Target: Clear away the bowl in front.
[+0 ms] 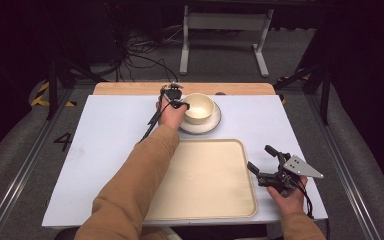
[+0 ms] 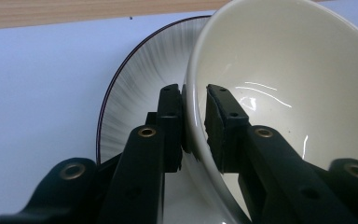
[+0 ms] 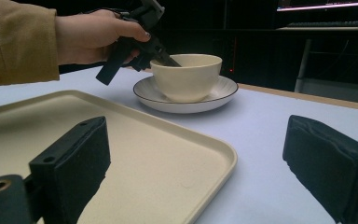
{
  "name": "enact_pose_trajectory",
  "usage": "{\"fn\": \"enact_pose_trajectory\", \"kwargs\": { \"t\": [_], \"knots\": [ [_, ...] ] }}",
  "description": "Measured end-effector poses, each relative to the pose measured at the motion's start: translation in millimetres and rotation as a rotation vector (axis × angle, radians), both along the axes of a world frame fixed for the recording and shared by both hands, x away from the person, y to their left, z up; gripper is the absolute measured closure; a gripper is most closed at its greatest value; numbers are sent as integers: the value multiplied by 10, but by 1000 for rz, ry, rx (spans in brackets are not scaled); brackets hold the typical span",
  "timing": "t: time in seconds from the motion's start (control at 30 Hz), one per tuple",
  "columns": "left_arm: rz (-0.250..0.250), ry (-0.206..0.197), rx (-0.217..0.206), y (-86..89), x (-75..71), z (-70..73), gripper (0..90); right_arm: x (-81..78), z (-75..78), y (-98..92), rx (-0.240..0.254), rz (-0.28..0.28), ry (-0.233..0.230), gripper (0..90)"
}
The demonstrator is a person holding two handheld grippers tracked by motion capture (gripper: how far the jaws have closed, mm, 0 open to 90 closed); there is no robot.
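Observation:
A cream bowl stands on a white saucer with a dark rim, at the far middle of the table. My left gripper is shut on the bowl's left rim, one pad outside the wall and one inside. My right gripper is open with nothing between its jaws. It is held just off the right edge of a beige tray, which has nothing on it.
The table top is white, with a wooden strip along its far edge. Behind the table are a white stand and loose cables on the floor.

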State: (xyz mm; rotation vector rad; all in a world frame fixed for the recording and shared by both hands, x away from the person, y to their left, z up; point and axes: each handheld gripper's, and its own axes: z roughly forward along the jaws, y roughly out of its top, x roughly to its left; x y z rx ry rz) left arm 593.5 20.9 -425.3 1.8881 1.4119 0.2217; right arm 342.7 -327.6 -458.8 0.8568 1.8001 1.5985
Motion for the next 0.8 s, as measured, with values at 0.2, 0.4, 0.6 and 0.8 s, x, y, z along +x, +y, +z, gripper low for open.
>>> {"fn": "enact_pose_trajectory", "kwargs": {
  "t": [0.2,0.4,0.6,0.8],
  "knots": [
    [9,-1,15,-13,-8,14,819,0,0,0,-1,-1,0,79],
    [15,0,30,-21,-15,22,821,-1,0,0,-2,-2,-1,79],
    [13,-4,30,-25,-20,32,821,0,0,0,0,-1,0,79],
    [8,2,17,-16,-24,60,823,-2,0,-2,-3,-1,-2,79]
  ]
}}
